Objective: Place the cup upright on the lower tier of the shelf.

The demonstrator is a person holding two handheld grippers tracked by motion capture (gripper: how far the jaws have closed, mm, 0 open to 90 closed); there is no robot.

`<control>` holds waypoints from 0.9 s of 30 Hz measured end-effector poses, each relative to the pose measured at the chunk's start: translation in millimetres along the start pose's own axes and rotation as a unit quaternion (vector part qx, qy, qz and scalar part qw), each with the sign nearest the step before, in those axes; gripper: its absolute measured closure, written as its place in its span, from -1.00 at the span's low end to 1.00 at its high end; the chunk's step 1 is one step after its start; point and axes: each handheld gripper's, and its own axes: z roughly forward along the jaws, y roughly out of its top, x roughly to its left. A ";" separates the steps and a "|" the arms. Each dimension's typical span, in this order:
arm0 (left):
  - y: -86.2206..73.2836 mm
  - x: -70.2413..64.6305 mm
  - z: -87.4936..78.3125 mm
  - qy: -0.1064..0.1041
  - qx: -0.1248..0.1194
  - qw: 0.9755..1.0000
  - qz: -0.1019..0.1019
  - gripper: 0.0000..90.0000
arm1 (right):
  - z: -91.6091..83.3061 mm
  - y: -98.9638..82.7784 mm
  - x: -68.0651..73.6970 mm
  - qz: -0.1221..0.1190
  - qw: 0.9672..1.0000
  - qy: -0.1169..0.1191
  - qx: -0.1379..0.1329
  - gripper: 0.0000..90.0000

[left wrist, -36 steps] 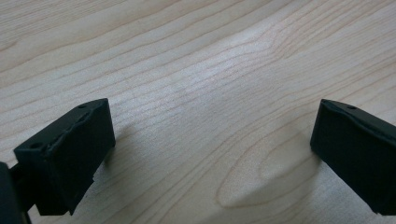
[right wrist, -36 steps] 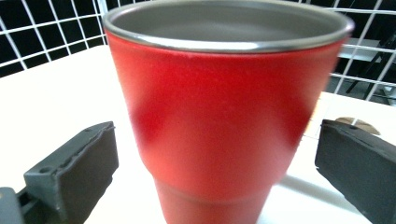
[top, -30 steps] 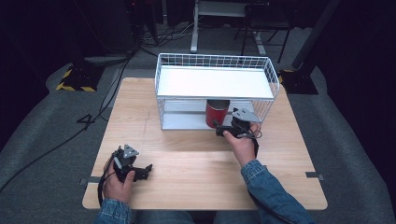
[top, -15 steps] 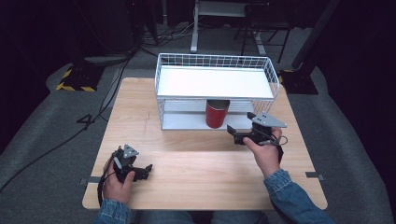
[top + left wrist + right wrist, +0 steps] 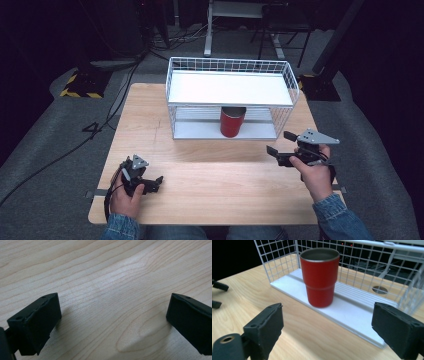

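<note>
A red metal cup (image 5: 233, 121) (image 5: 320, 277) stands upright on the lower white shelf of a white wire rack (image 5: 231, 89) at the back of the wooden table. My right gripper (image 5: 281, 142) (image 5: 329, 326) is open, held off the rack's front right with the cup standing free some way ahead of its jaws. My left gripper (image 5: 159, 181) (image 5: 113, 320) rests low at the table's front left, open, with bare wood between its jaws.
The rack's lower shelf (image 5: 352, 312) has a raised front lip. A round hole (image 5: 379, 289) shows in the tabletop behind the rack. Bare wood (image 5: 220, 175) stretches between my two hands. Grey floor, cables and dark stands surround the table.
My right gripper has let go of the red cup on the lower shelf and pulled back to the right and toward me, jaws open. The left gripper has stayed put.
</note>
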 end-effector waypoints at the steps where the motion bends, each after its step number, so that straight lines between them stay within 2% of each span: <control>1: 0.0 0.1 0.1 0.000 0.000 1.000 0.000 -0.99 | -4.5 -2.2 -2.2 0.001 1.000 0.002 0.005 -0.72; 5: 0.0 0.0 0.0 0.000 0.000 1.000 0.000 -0.99 | -17.6 -11.2 -8.7 0.009 1.000 0.004 0.020 -0.67; 8: 0.3 0.0 0.0 0.000 0.002 1.000 0.000 -0.99 | -27.4 -22.1 -14.5 0.015 0.998 0.028 0.045 -0.65; 9: 0.3 0.0 0.0 0.000 0.002 1.000 0.000 -0.99 | -27.4 -22.1 -14.5 0.015 0.998 0.028 0.045 -0.65; 10: 1.0 0.1 0.6 0.002 0.001 1.000 0.000 -0.99 | -31.9 -28.4 -17.1 0.010 0.997 0.045 0.060 -0.65; 12: 1.4 0.1 1.0 0.001 0.001 1.000 -0.001 -0.99 | -33.7 -30.7 -17.7 0.009 0.997 0.048 0.065 -0.65; 17: 2.6 0.2 2.2 0.002 0.001 1.000 -0.003 -0.99 | -44.6 -43.9 -21.6 0.004 0.995 0.042 0.086 -0.66; 19: 3.2 0.3 2.5 0.002 0.002 1.000 -0.002 -1.00 | -47.5 -48.9 -24.0 0.011 0.995 0.042 0.094 -0.65; 20: 3.6 0.3 2.8 0.002 0.002 1.000 -0.002 -0.99 | -49.8 -54.6 -26.6 0.025 0.993 0.047 0.105 -0.66; 22: 3.9 0.4 2.7 0.002 0.003 1.000 -0.002 -1.00 | -50.7 -56.8 -27.6 0.029 0.993 0.046 0.109 -0.65; 23: 3.9 0.4 2.8 0.002 0.003 1.000 -0.002 -1.00 | -51.9 -61.6 -29.4 0.035 0.992 0.041 0.113 -0.65; 27: 3.9 0.4 2.8 0.002 0.003 1.000 -0.002 -0.99 | -52.9 -74.6 -34.2 0.034 0.991 0.024 0.126 -0.66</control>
